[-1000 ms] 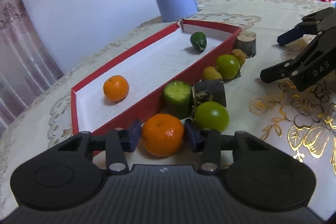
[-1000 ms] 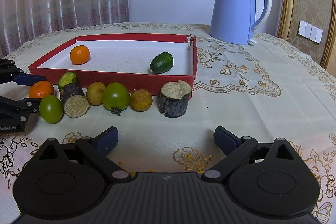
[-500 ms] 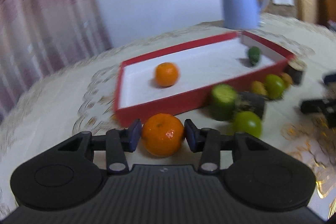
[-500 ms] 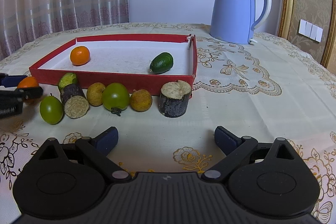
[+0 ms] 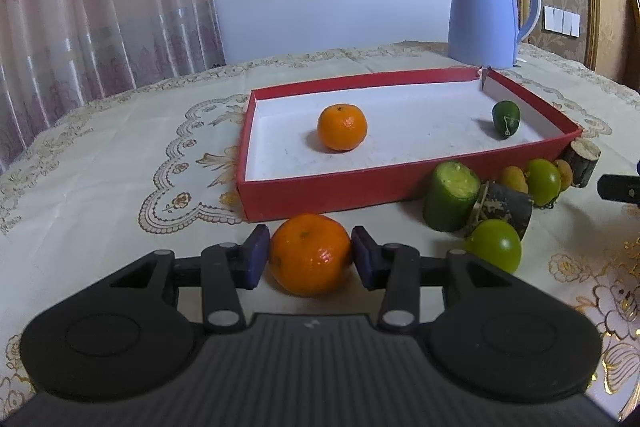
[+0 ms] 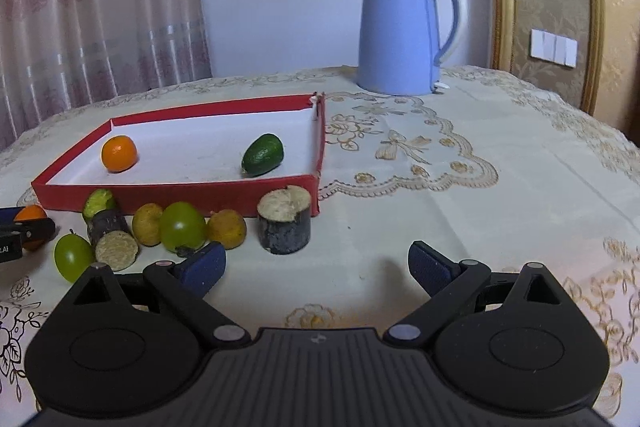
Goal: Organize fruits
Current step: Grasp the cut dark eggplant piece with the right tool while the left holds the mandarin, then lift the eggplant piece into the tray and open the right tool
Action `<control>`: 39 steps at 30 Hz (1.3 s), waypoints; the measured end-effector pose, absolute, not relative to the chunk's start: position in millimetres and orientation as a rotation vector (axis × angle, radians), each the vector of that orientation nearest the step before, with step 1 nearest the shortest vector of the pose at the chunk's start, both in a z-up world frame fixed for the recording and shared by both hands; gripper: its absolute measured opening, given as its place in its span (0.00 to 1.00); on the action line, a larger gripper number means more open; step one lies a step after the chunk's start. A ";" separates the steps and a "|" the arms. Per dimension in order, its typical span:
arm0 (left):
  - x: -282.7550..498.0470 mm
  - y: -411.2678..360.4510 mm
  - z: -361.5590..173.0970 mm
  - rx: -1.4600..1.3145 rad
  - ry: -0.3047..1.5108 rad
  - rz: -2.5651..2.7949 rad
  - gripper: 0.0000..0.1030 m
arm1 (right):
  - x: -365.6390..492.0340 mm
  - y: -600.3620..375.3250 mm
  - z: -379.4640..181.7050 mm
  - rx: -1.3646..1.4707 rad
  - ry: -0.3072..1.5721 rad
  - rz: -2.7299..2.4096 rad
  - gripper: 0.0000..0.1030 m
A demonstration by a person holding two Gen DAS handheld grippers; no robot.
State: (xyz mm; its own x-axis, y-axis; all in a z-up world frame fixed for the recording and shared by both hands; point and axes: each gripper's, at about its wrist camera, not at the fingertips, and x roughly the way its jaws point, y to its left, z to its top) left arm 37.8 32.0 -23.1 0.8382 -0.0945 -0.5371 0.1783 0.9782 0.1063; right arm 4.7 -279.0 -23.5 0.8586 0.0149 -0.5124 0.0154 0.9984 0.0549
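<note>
My left gripper [image 5: 311,255] is shut on an orange tangerine [image 5: 310,254], held just in front of the near wall of the red tray [image 5: 320,189]. The tray holds a second tangerine [image 5: 342,126] and a dark green avocado [image 5: 506,118]. Loose fruit lies along the tray's front: a cut cucumber piece [image 5: 451,195], a green fruit [image 5: 494,251], dark sugarcane pieces [image 6: 285,225] and small yellow fruits [image 6: 226,227]. My right gripper [image 6: 316,267] is open and empty above the cloth, near a sugarcane piece. The held tangerine also shows at the left edge of the right wrist view [image 6: 30,214].
A light blue kettle [image 5: 486,11] stands behind the tray's far right corner. The round table carries a cream embroidered cloth [image 6: 460,195]. Curtains [image 5: 100,7] hang at the back left. The right gripper's fingertip [image 5: 620,189] shows at the right edge.
My left gripper has swung left and pulled back with the tangerine, away from the fruit row, and now faces the tray's front. My right gripper has moved forward toward the sugarcane piece.
</note>
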 end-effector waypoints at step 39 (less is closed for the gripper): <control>44.0 33.9 -25.3 0.123 0.599 -0.189 0.41 | 66.7 -250.8 14.9 -0.098 0.483 0.091 0.33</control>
